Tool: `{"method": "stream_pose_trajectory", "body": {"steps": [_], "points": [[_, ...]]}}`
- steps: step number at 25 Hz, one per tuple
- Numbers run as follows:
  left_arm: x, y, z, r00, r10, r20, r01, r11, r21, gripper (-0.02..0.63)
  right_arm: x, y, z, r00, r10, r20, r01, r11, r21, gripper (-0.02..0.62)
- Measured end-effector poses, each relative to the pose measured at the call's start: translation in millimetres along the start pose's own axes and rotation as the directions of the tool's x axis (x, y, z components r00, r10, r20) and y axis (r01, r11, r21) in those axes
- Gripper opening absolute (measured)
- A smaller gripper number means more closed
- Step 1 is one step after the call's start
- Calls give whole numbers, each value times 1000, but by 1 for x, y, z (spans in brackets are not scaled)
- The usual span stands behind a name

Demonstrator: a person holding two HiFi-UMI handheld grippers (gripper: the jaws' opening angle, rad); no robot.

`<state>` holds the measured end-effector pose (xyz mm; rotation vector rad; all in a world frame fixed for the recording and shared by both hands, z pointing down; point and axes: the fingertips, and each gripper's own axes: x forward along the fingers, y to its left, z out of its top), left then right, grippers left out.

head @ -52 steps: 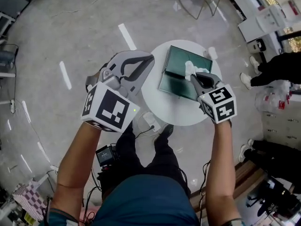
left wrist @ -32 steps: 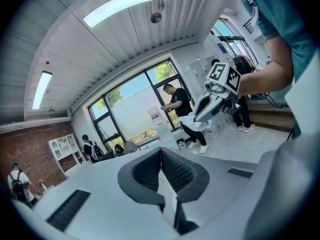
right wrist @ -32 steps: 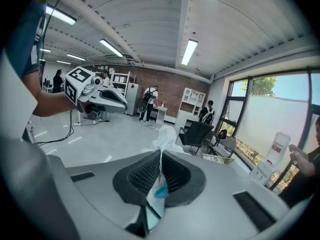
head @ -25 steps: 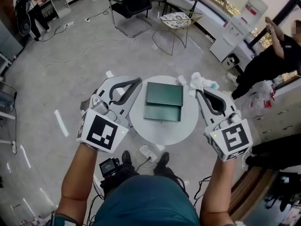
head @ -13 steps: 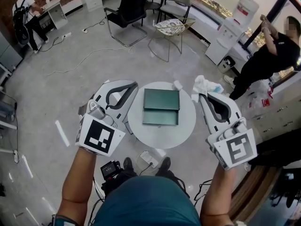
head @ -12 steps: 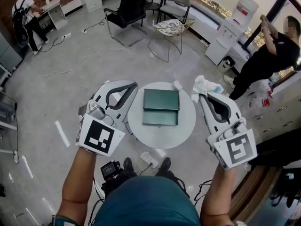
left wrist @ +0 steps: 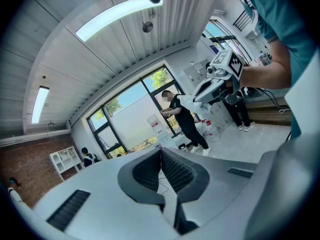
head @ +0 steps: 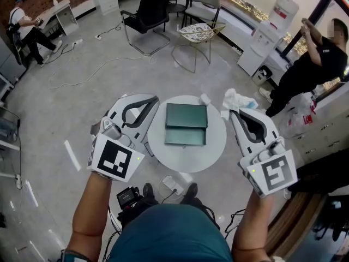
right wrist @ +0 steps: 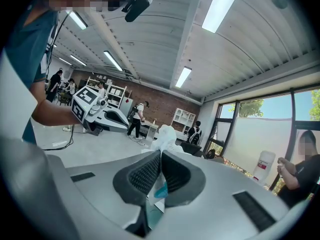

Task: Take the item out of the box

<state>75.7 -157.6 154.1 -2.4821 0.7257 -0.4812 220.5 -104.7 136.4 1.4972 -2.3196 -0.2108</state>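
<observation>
Evidently the removal is all but done: the right tool [head: 233, 113] is clamped tight on a crumpled white item with a blue patch [head: 235, 99]. Most of the item bunches up past the tips, and a thin fold runs down between the ribbed pads. The item hangs clear of the dark green rectangular box [head: 186, 115], out to its right and beyond the rim of the round white counter [head: 185, 153], over the grey floor [head: 82, 91]. The box lies open in the middle of the counter with its lid folded back, away from the person. The near half shows only green lining, so nothing seems to be left inside. The left tool [head: 154, 99] has its jaws pressed together on nothing and is held beside the counter's left edge, apart from the box. My guess is that it waits out of the way because the box, lying flat and open, needs no steadying now. Both tools point forward and somewhat upward, since their own cameras take in ceiling lights and the far room and not the counter, which suits carrying the item away from the box. A small white scrap [head: 205, 98] sits at the counter's far rim, near the held item but separate from it. The item looks soft and floppy, so one pinch should hold it, though its loose folds may swing or catch when it is set down.
</observation>
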Motion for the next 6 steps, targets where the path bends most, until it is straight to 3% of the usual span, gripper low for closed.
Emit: {"method": "stream_pose_trajectory", "body": {"steps": [6], "points": [[-1, 4, -3, 1000, 4, -9, -4, 1000, -2, 20, 5, 2, 4, 999, 13, 36, -14, 1000, 13, 41]]}}
